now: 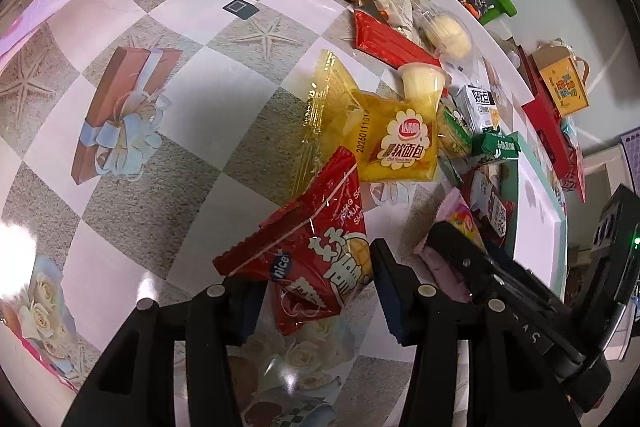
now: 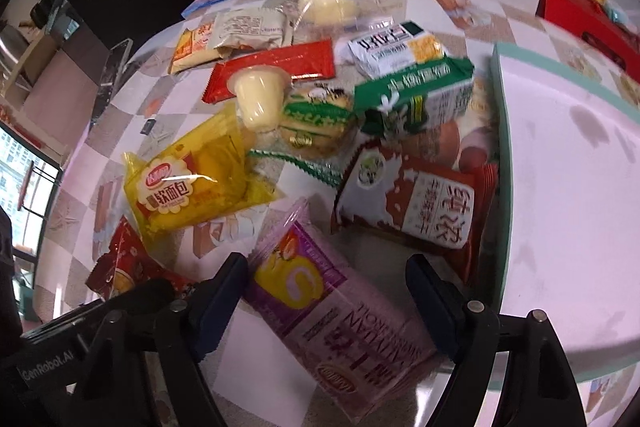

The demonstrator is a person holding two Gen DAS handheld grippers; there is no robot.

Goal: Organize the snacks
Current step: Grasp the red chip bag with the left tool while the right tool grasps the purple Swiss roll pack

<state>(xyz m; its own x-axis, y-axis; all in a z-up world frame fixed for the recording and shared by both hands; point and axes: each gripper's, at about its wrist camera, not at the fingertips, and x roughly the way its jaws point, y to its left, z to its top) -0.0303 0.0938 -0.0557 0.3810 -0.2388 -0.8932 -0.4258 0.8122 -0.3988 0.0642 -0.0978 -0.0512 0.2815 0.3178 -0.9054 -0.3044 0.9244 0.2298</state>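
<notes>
Left tongs [image 1: 320, 291]: released, jaws spread either side of red snack packet [image 1: 316, 259] lying on counter [image 1: 120, 163]. Right tongs [image 2: 326, 301]: released, jaws straddling purple roll-cake packet [image 2: 320, 311], no visible grip. Yellow bread packet [image 2: 188, 183] just beyond, beside cream jelly cup [image 2: 258, 97]. Green wafer pack [image 2: 416, 95] and brown-white packet [image 2: 416, 203] near mint-rimmed white tray [image 2: 500, 131].

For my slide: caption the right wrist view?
Open right gripper straddles a purple roll-cake packet among scattered snacks.
</notes>
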